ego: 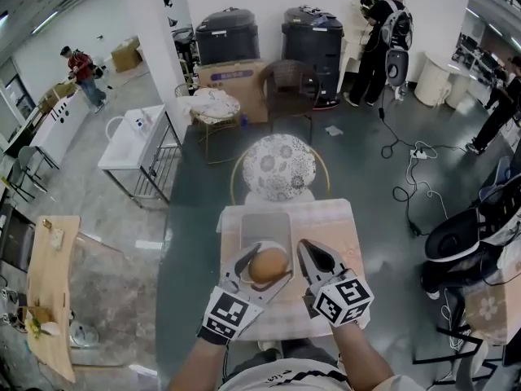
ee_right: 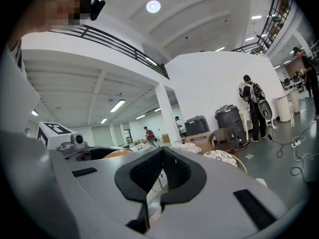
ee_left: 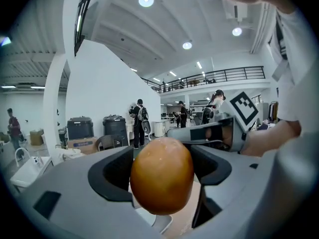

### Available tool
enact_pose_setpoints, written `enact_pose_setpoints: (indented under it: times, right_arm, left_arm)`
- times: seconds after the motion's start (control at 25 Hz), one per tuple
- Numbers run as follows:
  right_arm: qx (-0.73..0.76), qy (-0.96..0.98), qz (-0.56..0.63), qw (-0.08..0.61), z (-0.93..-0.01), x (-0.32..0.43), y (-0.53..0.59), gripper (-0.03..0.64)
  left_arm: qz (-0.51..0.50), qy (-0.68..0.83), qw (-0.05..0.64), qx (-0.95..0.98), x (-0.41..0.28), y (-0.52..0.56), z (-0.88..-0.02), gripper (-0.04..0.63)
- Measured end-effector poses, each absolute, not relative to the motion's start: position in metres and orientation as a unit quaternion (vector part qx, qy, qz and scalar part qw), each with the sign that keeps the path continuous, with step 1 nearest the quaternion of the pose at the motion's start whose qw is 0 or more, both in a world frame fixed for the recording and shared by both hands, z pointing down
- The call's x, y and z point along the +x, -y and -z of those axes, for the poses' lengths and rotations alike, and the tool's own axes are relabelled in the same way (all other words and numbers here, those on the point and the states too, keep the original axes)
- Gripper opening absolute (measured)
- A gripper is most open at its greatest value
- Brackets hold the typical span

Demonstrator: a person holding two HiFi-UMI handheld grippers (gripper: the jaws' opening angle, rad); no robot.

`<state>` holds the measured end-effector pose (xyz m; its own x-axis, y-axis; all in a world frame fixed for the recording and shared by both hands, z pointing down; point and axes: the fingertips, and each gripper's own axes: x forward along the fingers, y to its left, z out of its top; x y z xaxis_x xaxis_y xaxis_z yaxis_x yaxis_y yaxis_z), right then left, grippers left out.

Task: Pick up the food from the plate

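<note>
A round orange-brown piece of food (ego: 269, 265) is clamped between the jaws of my left gripper (ego: 265, 261), above the near end of a pale rectangular plate (ego: 264, 223). In the left gripper view the food (ee_left: 162, 182) fills the gap between the dark pads, lifted off the surface below. My right gripper (ego: 308, 251) hovers just to the right of it, jaws together and empty. The right gripper view shows its pads (ee_right: 149, 171) meeting at the tips, with a sliver of the food (ee_right: 117, 154) to the left.
The plate lies on a small table (ego: 342, 228) with a pale checked cloth. A chair with a floral cushion (ego: 279, 165) stands at its far side. A black seat (ego: 460, 236) and floor cables (ego: 407, 149) are to the right. People stand far off.
</note>
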<state>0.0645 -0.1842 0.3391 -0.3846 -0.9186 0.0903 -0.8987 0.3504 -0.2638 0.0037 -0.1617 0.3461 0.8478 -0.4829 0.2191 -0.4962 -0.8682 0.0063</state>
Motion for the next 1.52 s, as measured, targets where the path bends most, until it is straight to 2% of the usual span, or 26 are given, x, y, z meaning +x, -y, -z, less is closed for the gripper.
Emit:
enact_pose_setpoints:
  times: [0.52, 1.52]
  right_arm:
    - [-0.538, -0.834, 0.113, 0.045, -0.3, 0.054, 0.181, 0.015]
    - [-0.519, -0.849, 0.092, 0.033, -0.289, 0.047, 0.196, 0.014]
  left_arm:
    - [-0.062, 0.316, 0.034, 0.946, -0.015, 0.168, -0.302, 0.364]
    - [-0.061, 0.336, 0.04, 0.939, -0.013, 0.184, -0.298, 0.364]
